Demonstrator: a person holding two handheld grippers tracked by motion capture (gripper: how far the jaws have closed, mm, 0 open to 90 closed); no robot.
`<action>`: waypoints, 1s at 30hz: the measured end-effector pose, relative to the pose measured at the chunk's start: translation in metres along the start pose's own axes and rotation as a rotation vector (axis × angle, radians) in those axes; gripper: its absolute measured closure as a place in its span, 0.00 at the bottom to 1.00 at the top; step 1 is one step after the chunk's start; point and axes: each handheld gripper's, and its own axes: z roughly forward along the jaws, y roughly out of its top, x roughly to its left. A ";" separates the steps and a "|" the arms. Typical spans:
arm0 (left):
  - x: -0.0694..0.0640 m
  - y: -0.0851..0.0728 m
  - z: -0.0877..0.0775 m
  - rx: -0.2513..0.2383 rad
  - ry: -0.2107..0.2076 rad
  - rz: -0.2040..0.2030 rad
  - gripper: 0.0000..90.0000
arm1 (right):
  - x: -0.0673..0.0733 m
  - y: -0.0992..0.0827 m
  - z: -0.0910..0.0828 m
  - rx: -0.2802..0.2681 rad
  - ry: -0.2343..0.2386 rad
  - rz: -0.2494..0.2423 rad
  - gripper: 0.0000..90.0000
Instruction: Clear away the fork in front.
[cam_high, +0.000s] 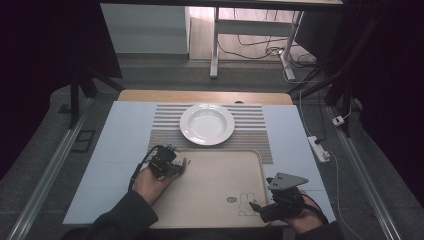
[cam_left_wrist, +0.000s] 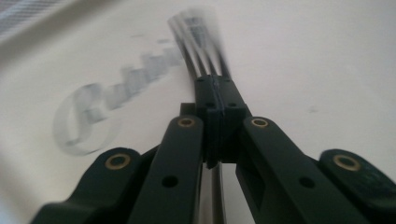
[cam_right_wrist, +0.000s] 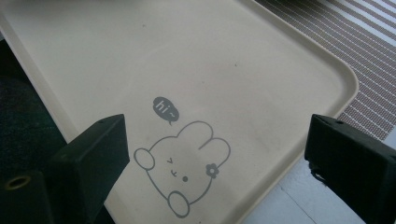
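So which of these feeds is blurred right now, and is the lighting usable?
Left gripper view: the fork in the shut left gripper is motion-smeared. Right gripper view: sharp, tray evenly lit. High view: dim, dark surroundings; plate bright.

A pale blue table (cam_high: 115, 150) carries a striped placemat (cam_high: 260, 127) and a beige tray (cam_high: 210, 200).

High view: fixed overhead, facing forward and down; tray (cam_high: 215, 187) sits lower centre of frame. Left gripper view: very close, skimming the tray (cam_left_wrist: 327, 56) surface. Right gripper view: near, angled down at the tray's (cam_right_wrist: 243, 70) printed corner. All three share the tray.
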 end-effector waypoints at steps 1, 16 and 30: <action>-0.005 0.002 0.002 -0.003 -0.009 0.016 0.99 | 0.000 0.000 0.000 0.000 -0.001 0.000 0.07; 0.006 0.002 0.009 -0.017 0.034 -0.014 0.99 | -0.001 -0.001 -0.002 0.004 -0.009 -0.009 0.07; 0.042 -0.018 -0.009 -0.039 0.080 -0.119 0.96 | -0.002 -0.003 -0.001 0.005 -0.012 -0.013 0.07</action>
